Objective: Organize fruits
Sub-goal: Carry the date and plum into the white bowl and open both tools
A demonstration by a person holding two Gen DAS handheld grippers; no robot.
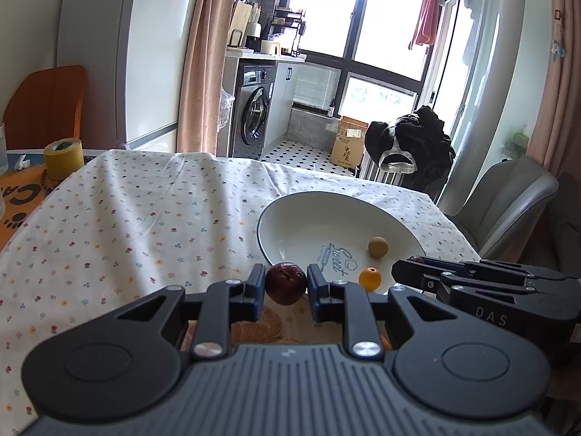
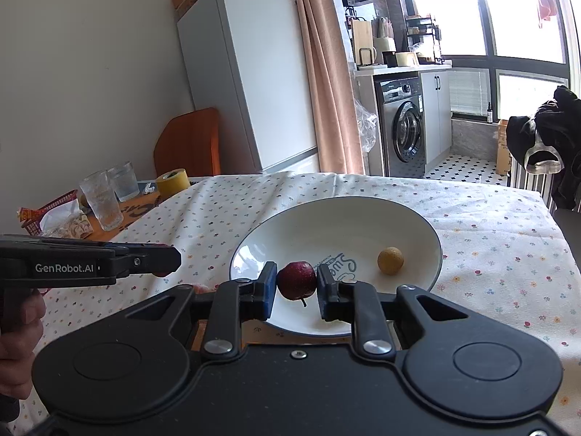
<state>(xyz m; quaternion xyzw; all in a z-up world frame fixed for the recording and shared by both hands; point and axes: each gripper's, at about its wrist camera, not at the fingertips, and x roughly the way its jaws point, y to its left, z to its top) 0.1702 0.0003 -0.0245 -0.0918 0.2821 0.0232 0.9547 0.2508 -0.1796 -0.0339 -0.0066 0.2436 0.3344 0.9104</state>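
Over a flowered tablecloth (image 1: 127,218), each handheld gripper grips a small dark-red fruit: the left gripper (image 1: 286,283) is clamped on a wrinkled one (image 1: 285,283) short of the white bowl's (image 1: 312,210) near rim, the right gripper (image 2: 295,283) on a stemmed one (image 2: 297,279) already above the bowl. Inside sit a tan fruit (image 1: 378,247) and a small orange (image 1: 369,278); the right gripper looks nearer a drop.

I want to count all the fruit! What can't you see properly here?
- Left wrist view: orange-brown lump under the left gripper, mostly hidden by its fingers.
- Right wrist view: plate writing, partly covered by the right gripper and its red fruit.
- Left wrist view: glass, cut off by left edge.
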